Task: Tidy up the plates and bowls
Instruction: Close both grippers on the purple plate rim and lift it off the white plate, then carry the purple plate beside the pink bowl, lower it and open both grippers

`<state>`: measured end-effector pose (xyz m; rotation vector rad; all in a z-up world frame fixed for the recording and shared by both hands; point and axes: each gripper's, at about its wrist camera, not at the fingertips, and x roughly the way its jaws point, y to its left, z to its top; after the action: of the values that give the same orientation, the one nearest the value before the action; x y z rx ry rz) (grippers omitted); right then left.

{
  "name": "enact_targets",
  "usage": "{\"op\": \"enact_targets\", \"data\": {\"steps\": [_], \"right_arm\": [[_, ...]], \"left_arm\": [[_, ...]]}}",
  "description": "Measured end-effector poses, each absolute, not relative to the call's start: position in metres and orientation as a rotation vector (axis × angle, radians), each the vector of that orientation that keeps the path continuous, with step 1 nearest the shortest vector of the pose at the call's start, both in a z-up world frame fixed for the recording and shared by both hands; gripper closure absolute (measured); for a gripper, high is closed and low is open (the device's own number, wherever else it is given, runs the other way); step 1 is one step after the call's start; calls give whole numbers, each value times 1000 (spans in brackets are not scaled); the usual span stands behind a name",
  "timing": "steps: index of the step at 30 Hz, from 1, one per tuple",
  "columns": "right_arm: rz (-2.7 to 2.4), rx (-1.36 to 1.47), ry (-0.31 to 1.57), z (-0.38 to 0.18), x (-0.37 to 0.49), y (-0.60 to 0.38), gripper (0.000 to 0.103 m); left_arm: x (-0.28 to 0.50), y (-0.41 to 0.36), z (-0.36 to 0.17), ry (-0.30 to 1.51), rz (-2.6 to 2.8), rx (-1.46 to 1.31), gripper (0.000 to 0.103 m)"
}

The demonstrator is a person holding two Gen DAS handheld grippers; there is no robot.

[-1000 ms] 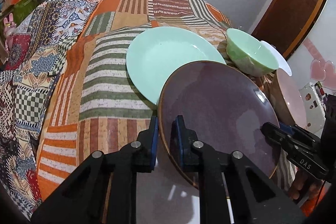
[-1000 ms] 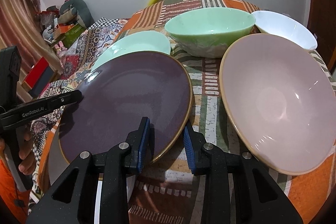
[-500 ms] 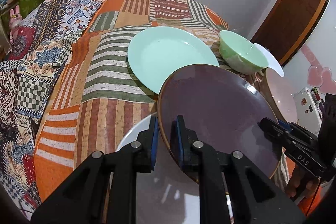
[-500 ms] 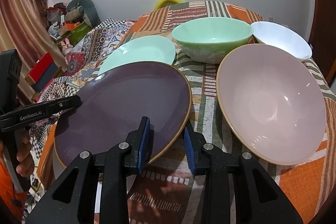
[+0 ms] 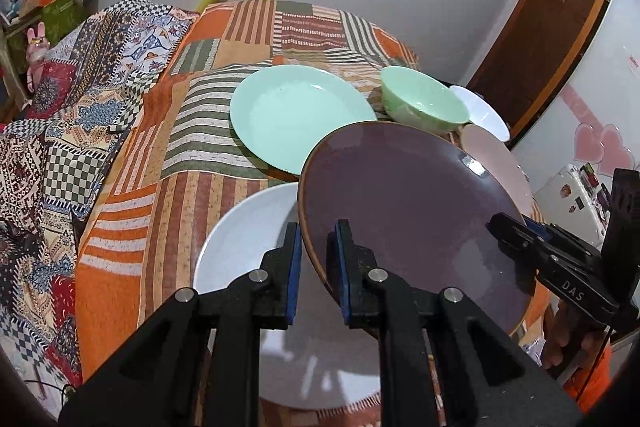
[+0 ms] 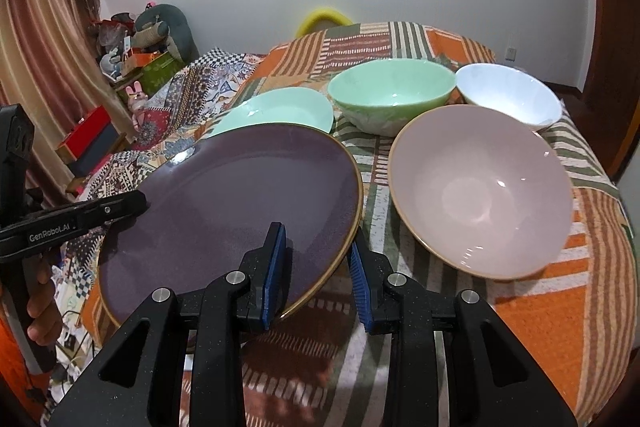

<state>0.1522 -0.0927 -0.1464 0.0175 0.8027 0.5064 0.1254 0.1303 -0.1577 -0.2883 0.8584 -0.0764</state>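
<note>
Gripping opposite rims, the left gripper [image 5: 316, 263] and right gripper [image 6: 316, 267] hold the purple plate [image 5: 408, 219] tilted above the near white plate [image 5: 248, 239], closed on it.

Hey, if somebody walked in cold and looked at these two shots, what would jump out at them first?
The big purple plate held in the air, tilted, with the left gripper and the right gripper each astride its rim on opposite sides. Under it lies a white plate on the orange striped patchwork cloth. Behind sit a mint plate, a green bowl, a pink bowl and a white bowl.
</note>
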Motion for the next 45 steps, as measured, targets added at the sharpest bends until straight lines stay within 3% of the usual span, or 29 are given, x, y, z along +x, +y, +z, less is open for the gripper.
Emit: {"op": "enact_targets", "data": {"steps": [17,45], "right_arm": [[479,32,790,-138,115,-131,75],[377,74,863,-177,91,-197,75]], "left_arm": [[83,84,-145,877,-126,-278,88],[90,6,-191,1042,-205,-236,87]]}}
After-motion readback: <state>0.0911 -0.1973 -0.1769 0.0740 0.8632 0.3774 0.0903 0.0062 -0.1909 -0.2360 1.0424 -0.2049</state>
